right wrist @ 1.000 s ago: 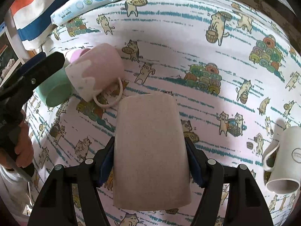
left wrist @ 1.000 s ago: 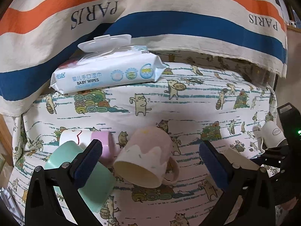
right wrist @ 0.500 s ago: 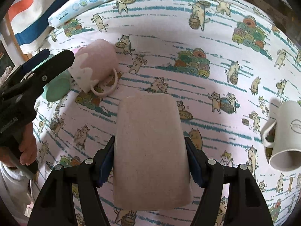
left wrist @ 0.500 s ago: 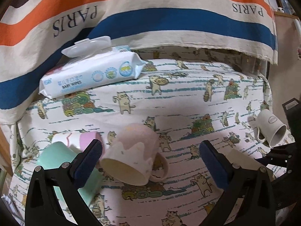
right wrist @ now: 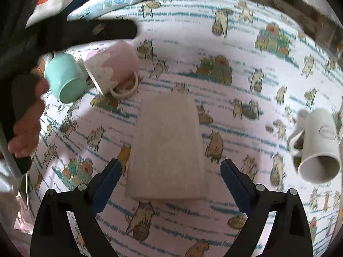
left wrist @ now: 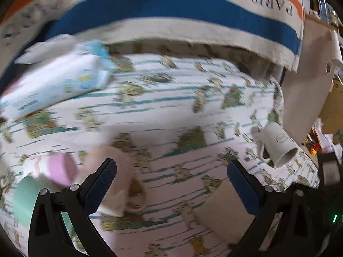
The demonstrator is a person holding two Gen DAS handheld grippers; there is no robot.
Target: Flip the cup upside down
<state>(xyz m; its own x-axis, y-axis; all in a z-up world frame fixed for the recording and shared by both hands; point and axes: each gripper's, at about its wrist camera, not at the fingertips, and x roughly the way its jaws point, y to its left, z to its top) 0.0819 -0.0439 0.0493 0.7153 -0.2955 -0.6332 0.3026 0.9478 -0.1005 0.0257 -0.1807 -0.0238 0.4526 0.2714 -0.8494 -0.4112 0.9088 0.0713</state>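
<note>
Beige cup [right wrist: 168, 147]: one, tapered, matte and faintly grainy, seen on the cat-print cloth [right wrist: 246, 49] with the narrower end toward the far side and the wider end near the camera. Whether it stands inverted or lies on its side cannot be told from this angle. It is placed between the fingers of the right gripper [right wrist: 169, 184], which are spread wide, a gap showing at each side of the cup; nothing is pinched.

Cups counted in all: five. Beyond the beige one, a pink-and-cream mug [right wrist: 112, 69] with a loop handle is seen lying on its side, touching a mint-green cup [right wrist: 65, 78], also on its side. A small lilac cup [left wrist: 62, 169] is seen just behind those two in the left wrist view. A white cylindrical mug [right wrist: 317, 145] with a handle and an oval emblem lies on its side, well apart to the right.

Left gripper [left wrist: 171, 184]: fingers spread, nothing between the blue ribbed pads [left wrist: 100, 184]; view is motion-blurred. The hand [right wrist: 27, 117] holding it is visible at the left edge of the right wrist view.

One soft pack of baby wipes [left wrist: 57, 85], white and light blue, lid flap raised, rests at the far edge of the cloth.

Surface: white fabric printed with cartoon cats and teal dashes. Behind it hangs a striped cloth [left wrist: 171, 10], cream, blue and orange, lettered "PARIS".
</note>
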